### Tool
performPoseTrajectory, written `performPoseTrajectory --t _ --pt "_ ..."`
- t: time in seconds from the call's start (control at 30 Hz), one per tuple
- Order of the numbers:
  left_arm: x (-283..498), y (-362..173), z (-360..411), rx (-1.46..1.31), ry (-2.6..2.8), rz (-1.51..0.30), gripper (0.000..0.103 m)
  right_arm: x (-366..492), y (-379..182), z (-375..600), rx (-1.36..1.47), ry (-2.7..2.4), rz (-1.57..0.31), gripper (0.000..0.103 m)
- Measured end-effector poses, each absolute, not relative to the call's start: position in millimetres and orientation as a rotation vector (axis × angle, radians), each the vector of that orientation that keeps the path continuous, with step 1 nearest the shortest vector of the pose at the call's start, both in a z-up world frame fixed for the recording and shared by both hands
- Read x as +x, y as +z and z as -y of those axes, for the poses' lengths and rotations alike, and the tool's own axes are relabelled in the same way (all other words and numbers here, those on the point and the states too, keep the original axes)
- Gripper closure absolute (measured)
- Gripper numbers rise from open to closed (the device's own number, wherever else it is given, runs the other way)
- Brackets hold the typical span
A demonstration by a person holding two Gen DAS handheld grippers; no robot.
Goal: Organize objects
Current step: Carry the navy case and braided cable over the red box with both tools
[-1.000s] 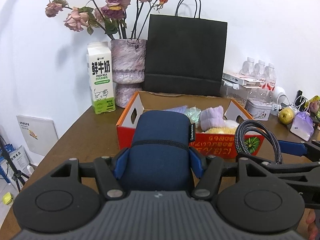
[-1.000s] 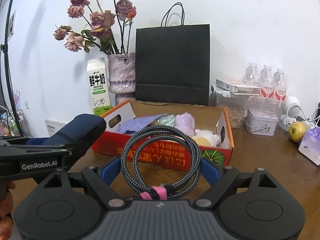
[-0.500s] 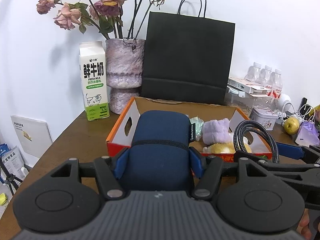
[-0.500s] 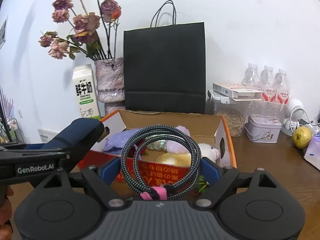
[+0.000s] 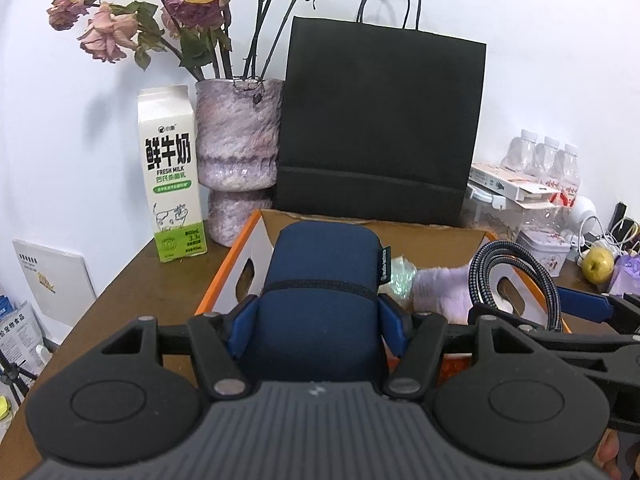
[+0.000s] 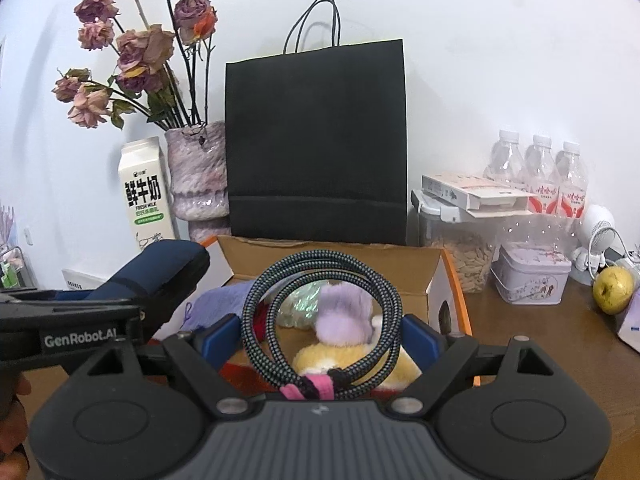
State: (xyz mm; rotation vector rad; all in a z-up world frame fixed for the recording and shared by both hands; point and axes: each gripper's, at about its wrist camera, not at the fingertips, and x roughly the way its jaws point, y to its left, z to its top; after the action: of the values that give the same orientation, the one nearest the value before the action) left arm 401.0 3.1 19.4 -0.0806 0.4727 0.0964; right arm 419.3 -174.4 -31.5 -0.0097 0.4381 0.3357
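Over the near edge of the orange cardboard box (image 5: 240, 256) on the brown table (image 5: 132, 284): both grippers, side by side, each loaded.

Left gripper (image 5: 318, 320): blue pads pressed on both flanks of a navy soft pouch (image 5: 320, 276), held lengthwise, far end reaching over the box's near wall. Small tag on the pouch's right seam; print too small to read.

Right gripper (image 6: 322, 340): jaws set wide, blue pads bearing on the outer sides of a coiled braided cable (image 6: 320, 320). Coil stands upright, bound at the bottom by a pink tie (image 6: 308, 386). It hangs above the box interior.

Box contents, seen through and around the coil: a lilac plush piece (image 6: 346, 312), a yellow plush toy (image 6: 340, 358), a crinkly iridescent packet (image 6: 300, 304), a lavender cloth item (image 6: 218, 306).

Behind the box, against the white wall: black paper bag (image 5: 380, 120) with handles; mottled purple vase (image 5: 238, 152) of dried roses (image 5: 192, 4); fresh milk carton (image 5: 170, 172) left of the vase.

Right of the box: clear container of seeds (image 6: 466, 248), lilac tin (image 6: 530, 278), three water bottles (image 6: 540, 168), yellow-green apple (image 6: 612, 288).
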Motion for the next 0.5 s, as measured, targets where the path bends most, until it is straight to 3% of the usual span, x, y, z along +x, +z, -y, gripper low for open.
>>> performPoseTrajectory --t 0.5 --pt "457.1 21.0 -5.5 -0.062 0.099 -0.461 0.039 466.4 -26.1 166.8 -0.025 0.314 -0.418 0.017"
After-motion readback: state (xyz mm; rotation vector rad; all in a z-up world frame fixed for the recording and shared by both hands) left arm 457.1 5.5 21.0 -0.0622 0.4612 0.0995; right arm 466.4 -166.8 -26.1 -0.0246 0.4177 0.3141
